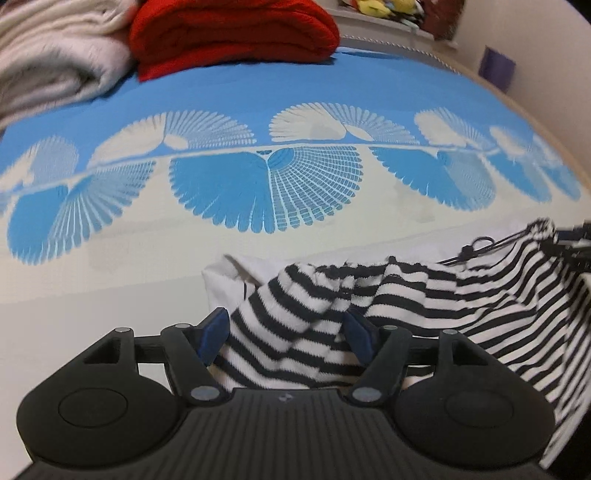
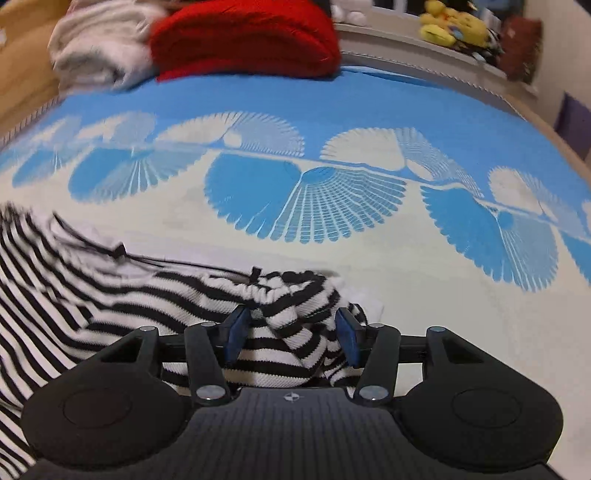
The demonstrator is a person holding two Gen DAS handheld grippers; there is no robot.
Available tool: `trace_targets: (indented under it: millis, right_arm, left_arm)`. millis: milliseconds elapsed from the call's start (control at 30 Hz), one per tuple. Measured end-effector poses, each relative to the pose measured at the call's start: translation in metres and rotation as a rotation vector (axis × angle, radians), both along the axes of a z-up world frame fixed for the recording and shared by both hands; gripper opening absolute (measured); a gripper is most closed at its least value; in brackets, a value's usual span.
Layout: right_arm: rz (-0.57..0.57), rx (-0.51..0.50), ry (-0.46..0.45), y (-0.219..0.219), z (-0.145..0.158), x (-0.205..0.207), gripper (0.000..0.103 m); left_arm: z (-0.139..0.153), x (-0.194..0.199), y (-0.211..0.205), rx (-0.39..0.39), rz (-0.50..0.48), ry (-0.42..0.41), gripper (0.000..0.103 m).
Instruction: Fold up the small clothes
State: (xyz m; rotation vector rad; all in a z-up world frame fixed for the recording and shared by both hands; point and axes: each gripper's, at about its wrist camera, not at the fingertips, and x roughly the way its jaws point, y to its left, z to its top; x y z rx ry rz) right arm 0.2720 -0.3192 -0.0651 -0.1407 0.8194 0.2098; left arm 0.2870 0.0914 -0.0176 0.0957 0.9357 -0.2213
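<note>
Striped clothing, a small black-and-white garment with a thin black drawstring, lies rumpled on the near, pale part of a bed cover. Its long axis runs crosswise, from one tool to the other: in the left wrist view it stretches from the left tool away to the right edge, and in the right wrist view it stretches from the right tool off to the left edge. The gathered drawstring edge faces away from the cameras, toward the blue band of the cover. A bit of plain white fabric shows under the stripes at the left end.

Each end of the garment sits bunched between the blue pads of a tool. On the left tool the jaws stand apart, with a fold of striped cloth lying loose between them; the pads do not press on it. The right tool is likewise released, its jaws spread with a hump of striped cloth in the gap.

Beyond the garment, the cover shows blue and cream fan shapes. At its far end rest a folded red knit and, to its left, a folded cream blanket. Yellow plush toys sit on a ledge behind the bed.
</note>
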Motion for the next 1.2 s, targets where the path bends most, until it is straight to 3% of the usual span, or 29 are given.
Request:
trace_targets:
  millis: [67, 100, 167, 200, 267, 367, 433, 533, 700, 833, 900, 967, 1000, 1033, 1133, 1200]
  right_arm:
    - [0.015, -0.047, -0.008, 0.007, -0.002, 0.002, 0.051]
    - [0.019, -0.069, -0.014, 0.010, -0.002, 0.003, 0.048]
    - [0.027, -0.060, -0.020, 0.011, 0.000, 0.005, 0.028]
    - [0.025, -0.046, -0.027, 0.010, 0.002, 0.007, 0.023]
    - [0.000, -0.007, -0.072, 0.007, 0.013, 0.011, 0.011]
    - [-0.049, 0.105, -0.195, 0.003, 0.040, 0.015, 0.010]
    - [-0.063, 0.094, -0.244, 0.010, 0.046, 0.020, 0.010]
    - [-0.075, 0.017, -0.213, 0.025, 0.032, 0.040, 0.010]
    - [-0.094, -0.047, -0.168, 0.039, 0.010, 0.068, 0.010]
    - [-0.107, -0.095, -0.097, 0.044, -0.014, 0.086, 0.011]
    - [-0.124, -0.100, -0.028, 0.042, -0.031, 0.093, 0.015]
    - [-0.138, -0.112, -0.019, 0.041, -0.037, 0.094, 0.029]
    - [-0.150, -0.118, -0.035, 0.041, -0.034, 0.093, 0.034]
    - [-0.164, -0.094, -0.051, 0.037, -0.028, 0.090, 0.043]
    - [-0.204, 0.057, -0.100, 0.012, -0.006, 0.077, 0.054]
    - [-0.234, 0.127, -0.116, -0.008, 0.003, 0.067, 0.059]
  left_arm:
    - [-0.002, 0.002, -0.005, 0.036, -0.020, -0.026, 0.068]
    - [-0.003, 0.004, -0.006, 0.046, -0.028, -0.035, 0.060]
    - [-0.004, 0.008, -0.007, 0.045, -0.050, -0.033, 0.029]
    - [-0.005, 0.010, -0.006, 0.043, -0.062, -0.030, 0.004]
    - [0.005, 0.011, -0.002, 0.095, -0.014, -0.117, 0.004]
    - [0.024, 0.018, 0.017, 0.033, 0.117, -0.238, 0.004]
    - [0.018, 0.027, 0.014, 0.052, 0.103, -0.211, 0.004]
    - [0.002, 0.041, 0.004, 0.124, 0.086, -0.158, 0.004]
    - [-0.011, 0.065, 0.016, 0.052, 0.171, -0.109, 0.004]
    - [-0.028, 0.076, 0.012, 0.041, 0.161, -0.042, 0.004]
    - [-0.037, 0.080, 0.007, 0.049, 0.152, -0.002, 0.006]
    - [-0.044, 0.083, 0.010, 0.041, 0.166, 0.020, 0.010]
    - [-0.043, 0.082, 0.012, 0.027, 0.175, 0.024, 0.014]
    - [-0.040, 0.082, 0.016, 0.017, 0.191, 0.027, 0.025]
    - [-0.021, 0.075, 0.035, -0.041, 0.247, 0.008, 0.058]
    - [-0.005, 0.068, 0.052, -0.129, 0.278, -0.012, 0.059]
